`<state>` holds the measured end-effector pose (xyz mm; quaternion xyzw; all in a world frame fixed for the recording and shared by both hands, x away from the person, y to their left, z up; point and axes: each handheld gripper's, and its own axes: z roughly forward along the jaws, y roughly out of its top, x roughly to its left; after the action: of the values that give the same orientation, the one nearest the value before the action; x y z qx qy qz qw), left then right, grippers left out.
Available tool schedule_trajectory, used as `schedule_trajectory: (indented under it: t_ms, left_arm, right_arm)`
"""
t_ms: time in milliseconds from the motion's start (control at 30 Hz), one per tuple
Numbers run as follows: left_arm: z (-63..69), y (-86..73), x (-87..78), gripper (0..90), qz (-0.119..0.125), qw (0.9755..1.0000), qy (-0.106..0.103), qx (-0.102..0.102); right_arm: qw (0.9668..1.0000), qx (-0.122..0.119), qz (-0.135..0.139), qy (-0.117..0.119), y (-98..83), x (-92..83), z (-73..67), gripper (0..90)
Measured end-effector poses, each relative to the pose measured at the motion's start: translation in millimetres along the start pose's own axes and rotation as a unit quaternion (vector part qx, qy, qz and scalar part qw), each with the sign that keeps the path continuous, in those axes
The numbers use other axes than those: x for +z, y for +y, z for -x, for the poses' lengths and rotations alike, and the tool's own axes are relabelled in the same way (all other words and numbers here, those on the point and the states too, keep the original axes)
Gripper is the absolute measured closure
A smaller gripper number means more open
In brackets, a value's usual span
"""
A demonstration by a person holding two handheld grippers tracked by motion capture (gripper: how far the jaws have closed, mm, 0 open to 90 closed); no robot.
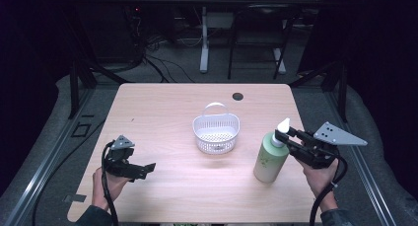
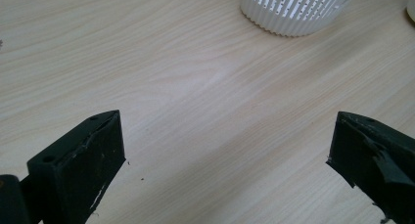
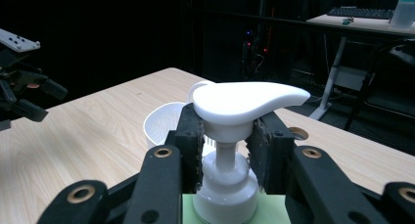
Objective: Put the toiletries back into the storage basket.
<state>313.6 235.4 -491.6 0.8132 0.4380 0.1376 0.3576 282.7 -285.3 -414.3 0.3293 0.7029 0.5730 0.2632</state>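
Right tongs (image 1: 292, 135) are clamped on the white pump neck of the green bottle (image 1: 270, 159). In the right gripper view the pads (image 3: 195, 138) press the collar just below the pump head (image 3: 247, 100). The bottle stands upright on the bench (image 1: 162, 102), at its right side and apart from the white basket (image 1: 216, 132), which sits near the middle.

Left tongs (image 1: 143, 170) are wide apart and hold nothing. In the left gripper view there is bare bench (image 2: 205, 87) between the jaws, with the basket (image 2: 293, 11) well ahead.

Progress, as judged: the grasp is made, but the bottle's base appears to rest on the bench, so no lift yet. If the bottle is meant for the basket, the lift, carry and release are all left. The basket looks empty.

Count:
- bottle: one
- basket: one, with one loop handle
- tongs: two, one per hand
- grommet hole (image 1: 238, 96) at the far edge of the bench: one
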Motion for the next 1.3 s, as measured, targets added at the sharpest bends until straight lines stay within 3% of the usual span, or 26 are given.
schedule_trajectory:
  t_ms: [1300]
  left_arm:
    - [0.5,-4.1,4.2,0.0,-0.006,0.9999,-0.008,-0.001]
  right_arm:
    - [0.9997,-0.01,0.022,0.011,26.2,-2.0,-3.3,68.2]
